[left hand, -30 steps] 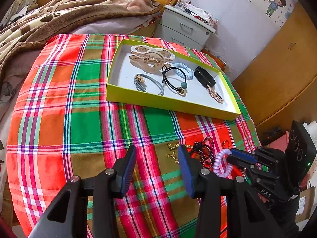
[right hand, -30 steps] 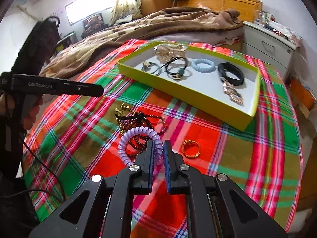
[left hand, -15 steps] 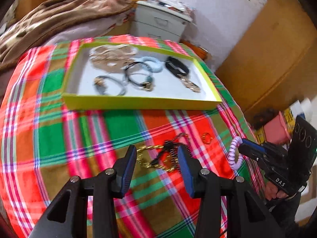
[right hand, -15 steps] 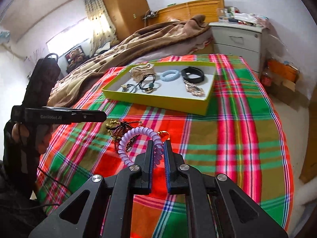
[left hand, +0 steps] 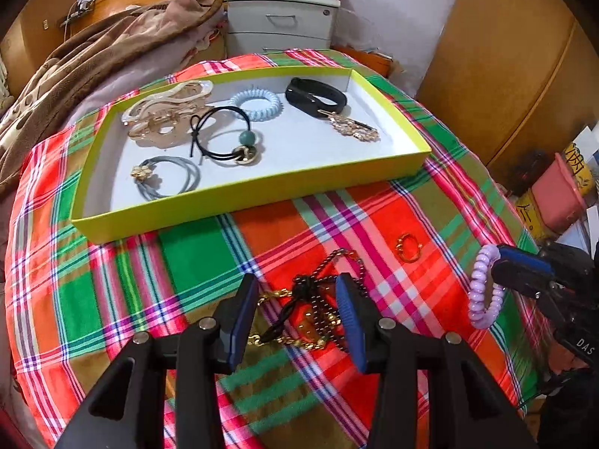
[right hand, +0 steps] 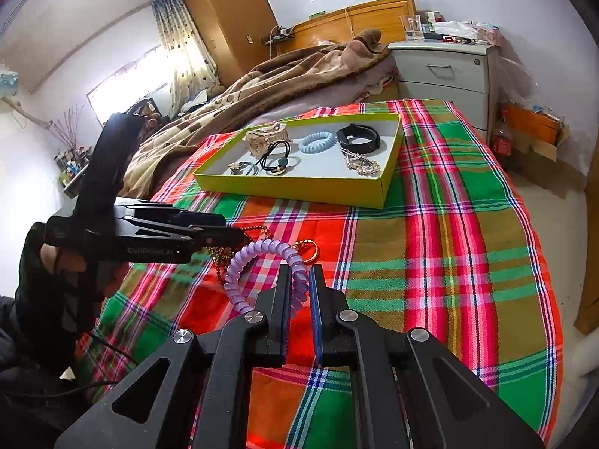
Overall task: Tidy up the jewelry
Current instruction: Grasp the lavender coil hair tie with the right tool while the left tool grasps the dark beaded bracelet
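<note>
Bright window glare, fisheye-warped edges

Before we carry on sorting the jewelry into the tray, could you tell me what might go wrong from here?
1. The right claw grips the purple coil tie by one edge only; it may slip or spring free.
2. The open left claw straddles a tangle of chains; closing there could lift several pieces together.
3. The small gold ring lies loose nearby and might get dragged off the plaid cloth.
</note>
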Tool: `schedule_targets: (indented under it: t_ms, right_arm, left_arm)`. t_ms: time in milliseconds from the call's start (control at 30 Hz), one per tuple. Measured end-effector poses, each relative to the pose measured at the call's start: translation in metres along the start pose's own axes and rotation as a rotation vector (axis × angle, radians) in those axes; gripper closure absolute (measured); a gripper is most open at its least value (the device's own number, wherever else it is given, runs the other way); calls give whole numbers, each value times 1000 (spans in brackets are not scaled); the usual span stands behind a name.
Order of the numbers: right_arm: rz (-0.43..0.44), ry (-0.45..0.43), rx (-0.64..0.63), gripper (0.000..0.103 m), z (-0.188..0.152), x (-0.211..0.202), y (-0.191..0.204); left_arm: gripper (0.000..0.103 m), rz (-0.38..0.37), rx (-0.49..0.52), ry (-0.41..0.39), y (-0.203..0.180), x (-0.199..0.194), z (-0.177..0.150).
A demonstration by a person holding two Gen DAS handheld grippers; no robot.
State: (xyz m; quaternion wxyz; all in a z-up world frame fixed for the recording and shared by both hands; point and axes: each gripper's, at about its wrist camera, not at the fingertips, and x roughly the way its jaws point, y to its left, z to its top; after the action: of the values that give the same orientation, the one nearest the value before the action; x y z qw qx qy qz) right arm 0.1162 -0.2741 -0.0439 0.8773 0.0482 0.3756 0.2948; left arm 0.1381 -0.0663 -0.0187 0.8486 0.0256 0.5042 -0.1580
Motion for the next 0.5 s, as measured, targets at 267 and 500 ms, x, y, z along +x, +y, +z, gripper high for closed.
schedule_targets:
  t_ms: [267, 500]
  right_arm:
    - [1, -21, 11, 93, -2, -5, -5]
    - [5, -31, 22, 93, -2, -6, -7]
  left_arm:
    - [58, 36, 51, 21, -14, 6, 1]
    - [72, 38, 96, 21, -22, 6, -2]
